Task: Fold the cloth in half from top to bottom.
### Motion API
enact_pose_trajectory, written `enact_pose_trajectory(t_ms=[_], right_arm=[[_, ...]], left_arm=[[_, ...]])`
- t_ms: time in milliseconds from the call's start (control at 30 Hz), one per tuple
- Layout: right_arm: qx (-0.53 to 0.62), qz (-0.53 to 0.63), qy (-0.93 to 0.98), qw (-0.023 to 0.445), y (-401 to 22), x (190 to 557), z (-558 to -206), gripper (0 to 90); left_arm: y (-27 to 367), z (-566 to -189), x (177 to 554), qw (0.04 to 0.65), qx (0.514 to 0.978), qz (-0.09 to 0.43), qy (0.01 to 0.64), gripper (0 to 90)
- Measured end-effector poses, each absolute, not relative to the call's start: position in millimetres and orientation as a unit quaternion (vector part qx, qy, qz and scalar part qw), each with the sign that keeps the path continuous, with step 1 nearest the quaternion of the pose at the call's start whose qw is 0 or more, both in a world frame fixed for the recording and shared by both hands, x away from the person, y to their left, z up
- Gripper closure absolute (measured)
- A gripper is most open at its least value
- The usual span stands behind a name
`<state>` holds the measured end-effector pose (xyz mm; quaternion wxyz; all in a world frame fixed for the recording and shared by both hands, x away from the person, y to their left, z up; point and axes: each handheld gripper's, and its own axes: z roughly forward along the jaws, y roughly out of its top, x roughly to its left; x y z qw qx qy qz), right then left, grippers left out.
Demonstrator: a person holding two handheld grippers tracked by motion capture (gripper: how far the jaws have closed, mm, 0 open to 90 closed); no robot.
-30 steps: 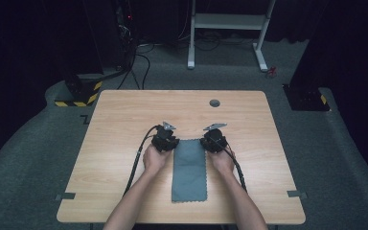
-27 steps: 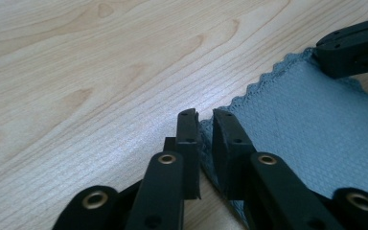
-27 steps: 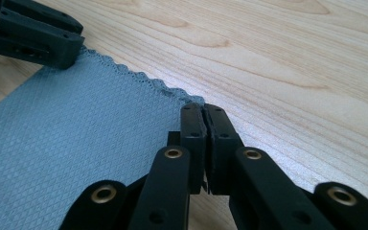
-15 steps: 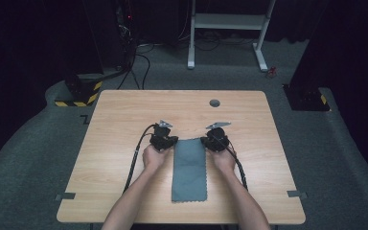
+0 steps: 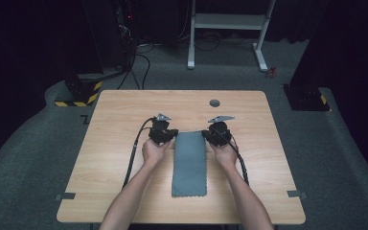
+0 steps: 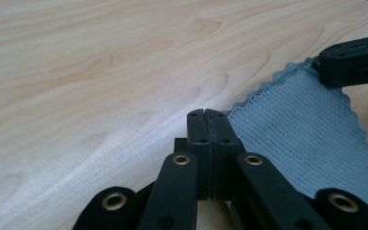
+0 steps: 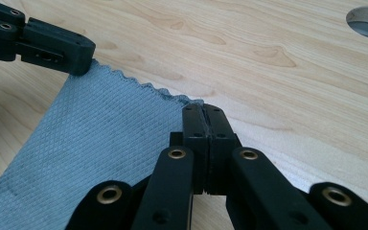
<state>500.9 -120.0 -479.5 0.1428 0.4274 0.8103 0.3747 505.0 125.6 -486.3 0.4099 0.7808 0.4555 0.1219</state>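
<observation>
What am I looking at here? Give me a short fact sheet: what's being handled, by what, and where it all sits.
Thing handled: grey cloth, a long rectangle with wavy-cut edges
Where it lies: on the wooden table, near end flat, far end between the two tools
Left gripper: jaws shut on the cloth's far left corner
Right gripper: jaws shut on the cloth's far right corner
Who holds them: a person, one gripper in each hand
Also on the table: a round hole near the far edge
Beyond the table: grey carpet, a white frame
</observation>
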Motion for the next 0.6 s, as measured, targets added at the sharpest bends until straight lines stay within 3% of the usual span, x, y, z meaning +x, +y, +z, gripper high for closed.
enact_pose_trajectory(t_ms=[267,600], right_arm=[[0.428,0.375,0.805,0.166,-115,507,-462,89.7],[0.417,0.365,0.818,0.153,-116,496,-475,89.6]], left_arm=[[129,-477,511,0.42,0.776,0.115,0.456,89.4],[124,-491,502,0.406,0.793,0.107,0.441,89.3]])
